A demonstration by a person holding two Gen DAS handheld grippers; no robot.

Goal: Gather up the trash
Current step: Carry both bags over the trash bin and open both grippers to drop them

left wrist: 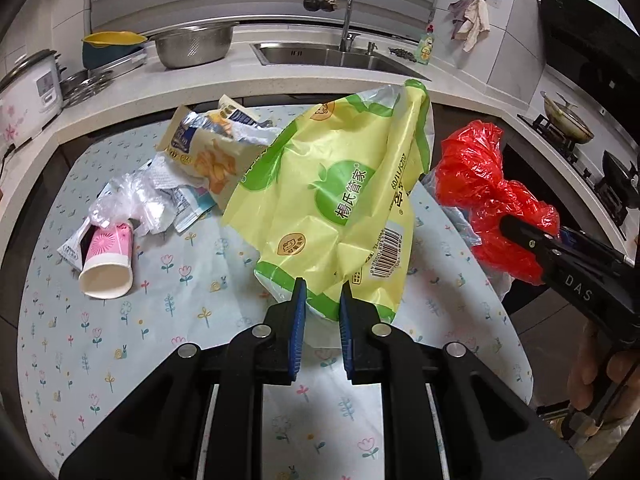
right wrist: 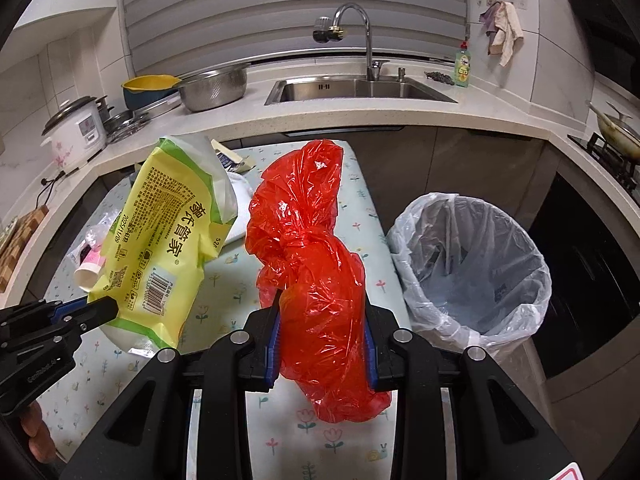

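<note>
Trash in transit: a crumpled red plastic bag is pinched between the right tongs, and a yellow-green snack wrapper is pinched by its lower edge in the left tongs. Both items are held above the floral-cloth surface, apparently so they can be carried across without dragging. The lined bin stands just beside the surface's right edge, mouth open, a likely destination; the red bag hangs nearer to it. Further litter lies on the surface to the left: a tipped paper cup, a chip packet and clear film. Behind, a counter carries a sink and steel colander.
</note>
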